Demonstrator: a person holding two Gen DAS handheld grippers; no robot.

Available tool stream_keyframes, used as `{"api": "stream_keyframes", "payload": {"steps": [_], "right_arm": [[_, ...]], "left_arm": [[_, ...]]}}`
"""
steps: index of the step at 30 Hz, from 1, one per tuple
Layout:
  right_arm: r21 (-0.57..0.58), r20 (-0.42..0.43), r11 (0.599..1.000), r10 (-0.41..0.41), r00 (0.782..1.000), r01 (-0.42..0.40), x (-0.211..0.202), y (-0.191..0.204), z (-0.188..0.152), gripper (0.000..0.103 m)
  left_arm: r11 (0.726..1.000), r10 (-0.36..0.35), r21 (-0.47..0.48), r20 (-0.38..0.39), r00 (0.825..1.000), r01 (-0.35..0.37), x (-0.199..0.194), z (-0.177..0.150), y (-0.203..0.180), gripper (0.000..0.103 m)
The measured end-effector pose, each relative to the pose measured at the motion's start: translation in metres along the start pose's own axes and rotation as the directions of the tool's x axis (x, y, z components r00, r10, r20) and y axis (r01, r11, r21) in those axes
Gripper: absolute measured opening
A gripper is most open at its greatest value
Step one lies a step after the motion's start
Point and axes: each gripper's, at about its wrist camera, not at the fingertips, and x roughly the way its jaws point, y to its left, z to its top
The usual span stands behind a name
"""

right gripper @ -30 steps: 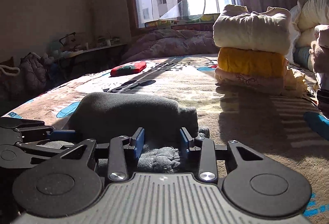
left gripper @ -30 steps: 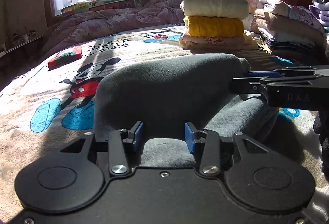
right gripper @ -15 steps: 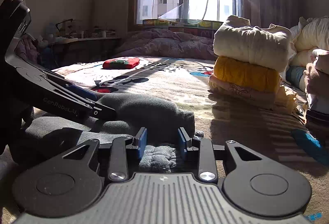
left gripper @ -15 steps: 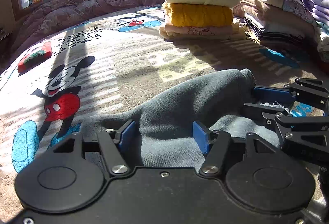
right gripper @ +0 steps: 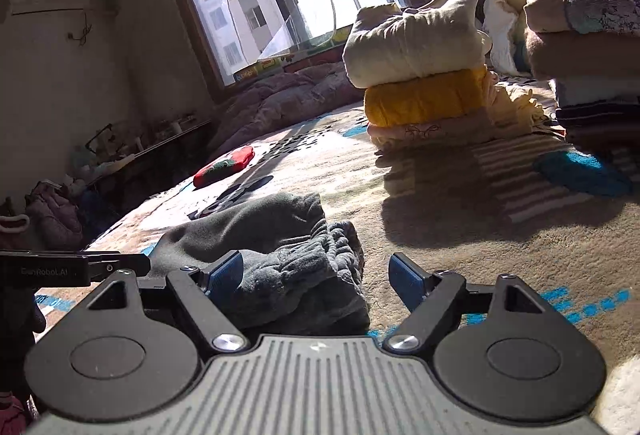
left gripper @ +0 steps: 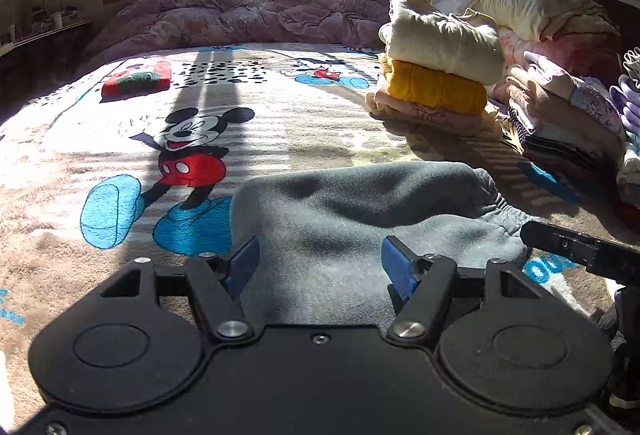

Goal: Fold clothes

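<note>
A folded dark grey fleece garment point(left gripper: 368, 219) lies on the Mickey Mouse blanket point(left gripper: 280, 123), its elastic waistband toward the right. My left gripper point(left gripper: 320, 263) is open, its blue-padded jaws wide apart over the garment's near edge. My right gripper point(right gripper: 314, 273) is open too, with the gathered waistband point(right gripper: 304, 275) lying between the jaws, nearer the left one. The garment also shows in the right wrist view point(right gripper: 256, 227). Each gripper shows at the edge of the other's view.
A stack of folded clothes, cream over yellow over pink point(left gripper: 436, 75), stands at the back right. More folded piles point(left gripper: 568, 115) sit further right. A small red and green item point(left gripper: 136, 81) lies at the back left. A rumpled purple duvet point(left gripper: 240, 19) lies under the window.
Both grippers have opened and let go of the grey garment, which now lies folded flat on the blanket. Both have drawn back slightly.
</note>
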Motion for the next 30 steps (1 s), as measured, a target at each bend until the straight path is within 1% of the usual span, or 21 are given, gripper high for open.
{"api": "stream_keyframes", "payload": {"steps": [1,2,3,5,7,9,11,12,14,16,17,19,20,21,22,23,25,27,28,29,30], "right_arm": [[0.055,-0.008,0.998,0.008,1.0,-0.008,-0.002,-0.005,0.001,0.079],[0.11,-0.016,0.994,0.017,1.0,-0.015,-0.003,-0.011,0.001,0.079],[0.137,-0.019,0.99,0.028,0.999,-0.025,-0.004,-0.012,0.002,0.079],[0.185,-0.022,0.982,0.049,0.999,-0.044,-0.005,-0.012,0.004,0.082],[0.232,-0.025,0.971,0.07,0.997,-0.063,-0.005,-0.013,0.006,0.084],[0.265,-0.028,0.962,0.083,0.996,-0.072,-0.003,-0.013,0.01,0.085],[0.284,-0.045,0.956,0.082,0.996,-0.066,0.004,-0.014,0.017,0.09],[0.287,-0.065,0.956,0.073,0.995,-0.052,0.01,-0.015,0.02,0.09],[0.286,-0.117,0.958,0.067,0.991,-0.031,0.026,-0.017,0.022,0.09],[0.283,-0.17,0.959,0.06,0.984,-0.01,0.042,-0.02,0.024,0.09],[0.281,-0.196,0.96,0.057,0.979,0.001,0.05,-0.021,0.025,0.09],[0.313,-0.291,0.949,0.059,0.955,0.037,0.071,-0.028,0.016,0.09],[0.306,-0.282,0.952,0.064,0.957,0.026,0.074,-0.028,0.015,0.09],[0.296,-0.268,0.955,0.07,0.961,0.013,0.076,-0.028,0.013,0.089],[0.302,-0.265,0.953,0.067,0.962,0.017,0.078,-0.027,0.013,0.086],[0.331,-0.263,0.944,0.079,0.962,0.012,0.08,-0.028,0.012,0.07],[0.384,-0.253,0.923,0.092,0.963,0.012,0.078,-0.03,0.01,0.068],[0.449,-0.236,0.893,0.116,0.965,0.003,0.067,-0.032,0.009,0.063],[0.489,-0.222,0.872,0.133,0.966,-0.008,0.057,-0.031,0.009,0.059],[0.527,-0.208,0.85,0.151,0.966,-0.019,0.047,-0.031,0.009,0.058],[0.549,-0.19,0.835,0.156,0.969,-0.027,0.03,-0.028,0.009,0.058]], "left_arm": [[0.996,-0.01,-0.089,-0.008,1.0,0.009,-0.007,-0.004,0.015,0.068],[0.985,-0.022,-0.171,-0.011,1.0,0.02,-0.013,-0.008,0.028,0.068],[0.97,-0.042,-0.241,-0.007,0.999,0.039,-0.018,-0.012,0.039,0.07],[0.925,-0.085,-0.371,0.006,0.996,0.081,-0.027,-0.018,0.058,0.072],[0.864,-0.141,-0.484,0.033,0.99,0.139,-0.031,-0.023,0.071,0.074],[0.795,-0.19,-0.578,0.053,0.98,0.185,-0.027,-0.027,0.08,0.075],[0.769,-0.2,-0.612,0.045,0.979,0.186,-0.019,-0.029,0.079,0.076],[0.758,-0.204,-0.626,0.04,0.978,0.183,-0.016,-0.03,0.078,0.076],[0.753,-0.222,-0.631,0.023,0.975,0.186,-0.004,-0.034,0.072,0.076],[0.759,-0.245,-0.627,-0.027,0.969,0.174,0.012,-0.041,0.064,0.074],[0.774,-0.231,-0.61,-0.023,0.973,0.169,0.016,-0.044,0.058,0.074],[0.793,-0.211,-0.583,0.007,0.977,0.175,0.02,-0.047,0.047,0.074],[0.791,-0.214,-0.584,0.014,0.977,0.182,0.022,-0.047,0.045,0.071],[0.782,-0.219,-0.595,0.018,0.976,0.186,0.024,-0.047,0.045,0.066],[0.771,-0.226,-0.607,0.025,0.974,0.194,0.024,-0.047,0.046,0.061],[0.761,-0.241,-0.613,0.035,0.97,0.212,0.023,-0.047,0.047,0.058],[0.741,-0.272,-0.627,0.051,0.961,0.243,0.018,-0.045,0.051,0.046],[0.72,-0.31,-0.636,0.062,0.949,0.277,0.003,-0.037,0.052,0.044],[0.712,-0.337,-0.633,0.072,0.939,0.304,-0.009,-0.031,0.051,0.044],[0.704,-0.363,-0.629,0.081,0.928,0.33,-0.021,-0.026,0.05,0.044],[0.709,-0.37,-0.624,0.066,0.926,0.328,-0.026,-0.026,0.05,0.045]]}}
